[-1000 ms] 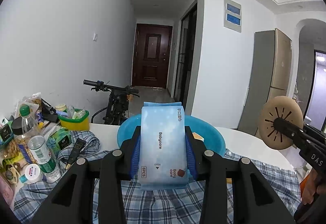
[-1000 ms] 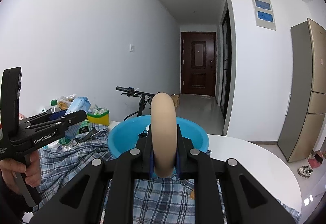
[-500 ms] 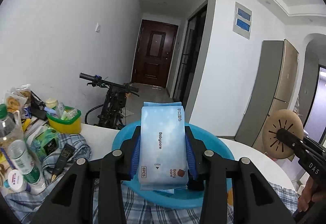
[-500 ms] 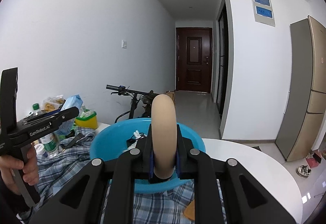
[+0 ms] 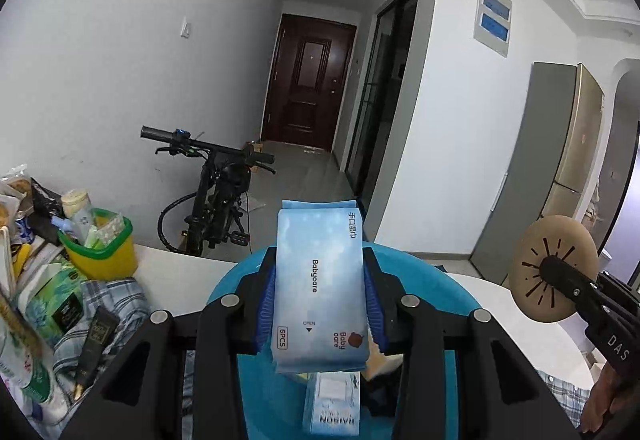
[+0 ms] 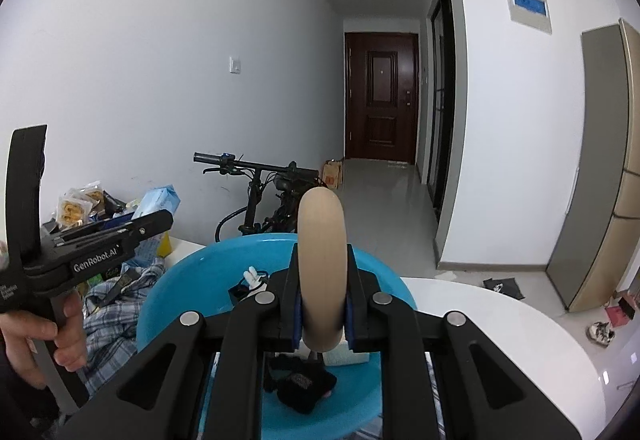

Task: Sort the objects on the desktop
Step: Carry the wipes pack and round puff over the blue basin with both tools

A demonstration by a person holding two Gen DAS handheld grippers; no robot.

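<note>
My left gripper (image 5: 320,304) is shut on a blue Babycare wet-wipes pack (image 5: 320,288) and holds it over the blue basin (image 5: 448,288). A tissue pack (image 5: 332,404) and a tan item lie in the basin below it. My right gripper (image 6: 322,296) is shut on a round tan wooden disc (image 6: 322,264), held edge-on above the same basin (image 6: 192,280). The disc with black line marks also shows at the right of the left wrist view (image 5: 554,274). A dark pouch (image 6: 300,384) and a small white figure (image 6: 252,276) lie in the basin.
A white round table (image 6: 500,320) carries a plaid cloth (image 6: 112,300). At the left stand a yellow-green tub (image 5: 98,248), a green box (image 5: 52,292), bottles and snack bags. A bicycle (image 5: 216,200) leans behind the table.
Both grippers moved forward with their loads and now hang over the basin, which fills more of each view. The items inside the basin have come into sight.
</note>
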